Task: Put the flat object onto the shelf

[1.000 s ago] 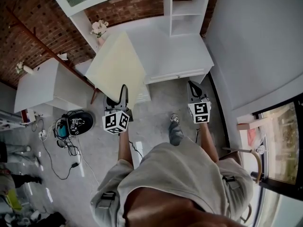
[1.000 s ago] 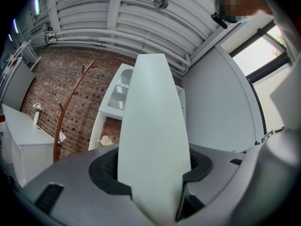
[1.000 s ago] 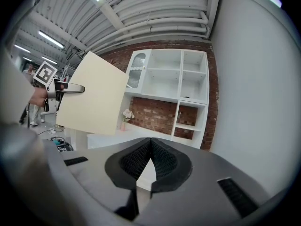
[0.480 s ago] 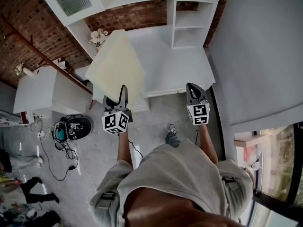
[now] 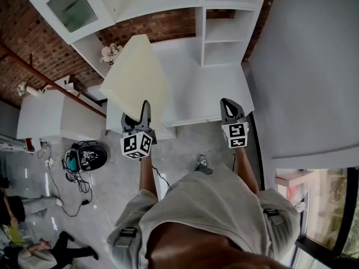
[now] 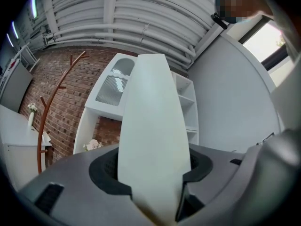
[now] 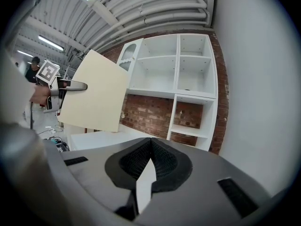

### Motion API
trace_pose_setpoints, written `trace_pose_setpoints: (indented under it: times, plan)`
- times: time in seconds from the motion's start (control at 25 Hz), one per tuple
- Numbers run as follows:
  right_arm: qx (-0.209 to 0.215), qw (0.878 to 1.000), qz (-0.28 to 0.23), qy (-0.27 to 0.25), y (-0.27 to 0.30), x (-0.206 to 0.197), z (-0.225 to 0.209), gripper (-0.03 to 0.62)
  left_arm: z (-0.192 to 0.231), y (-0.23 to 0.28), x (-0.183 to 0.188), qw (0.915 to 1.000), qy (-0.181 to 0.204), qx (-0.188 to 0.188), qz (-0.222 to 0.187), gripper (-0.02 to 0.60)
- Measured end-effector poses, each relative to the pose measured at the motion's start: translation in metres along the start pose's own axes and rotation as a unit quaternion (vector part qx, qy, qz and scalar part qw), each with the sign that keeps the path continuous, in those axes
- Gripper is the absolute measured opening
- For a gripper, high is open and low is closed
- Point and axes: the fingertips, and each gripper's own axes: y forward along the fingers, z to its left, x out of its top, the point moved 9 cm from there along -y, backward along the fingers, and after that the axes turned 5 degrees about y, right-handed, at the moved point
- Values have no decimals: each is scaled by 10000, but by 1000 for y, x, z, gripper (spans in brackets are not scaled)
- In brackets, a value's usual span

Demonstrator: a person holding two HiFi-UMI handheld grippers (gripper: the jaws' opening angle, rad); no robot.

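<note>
The flat object is a cream board [image 5: 137, 74], held on edge and tilted up in front of me. My left gripper [image 5: 145, 106] is shut on its near edge; in the left gripper view the board [image 6: 150, 121] fills the space between the jaws. The right gripper view shows the board [image 7: 94, 91] from the side. My right gripper [image 5: 227, 104] is shut on nothing, its pads meeting at the tip [image 7: 150, 142]. The white shelf unit [image 5: 224, 29] with open compartments [image 7: 188, 79] stands ahead, above a white counter [image 5: 207, 86].
A vase of flowers [image 5: 110, 53] stands at the counter's left end, near the board. A white cabinet [image 5: 56, 111] and a brown pole [image 5: 50, 74] are to the left. A helmet and cables [image 5: 84, 154] lie on the floor. A grey wall [image 5: 303, 66] closes the right side.
I have walked toward the shelf unit, so more of its upper compartments shows. Both grippers keep their pose, and the board stays in the left one.
</note>
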Motion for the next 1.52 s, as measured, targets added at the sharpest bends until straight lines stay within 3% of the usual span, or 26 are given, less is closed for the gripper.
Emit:
trace_pose_setpoints:
  times: [0.56, 0.96, 1.52]
  plan:
    - [273, 9996, -32, -96, 71, 11, -54, 28, -17, 80, -11, 9999, 45, 137, -48, 281]
    - [325, 9995, 47, -43, 86, 3, -70, 28, -22, 102, -7, 9996, 212, 149, -108, 278]
    - [96, 9999, 71, 111, 84, -2, -49, 28, 2, 124, 49, 9892, 1420, -186, -308, 273]
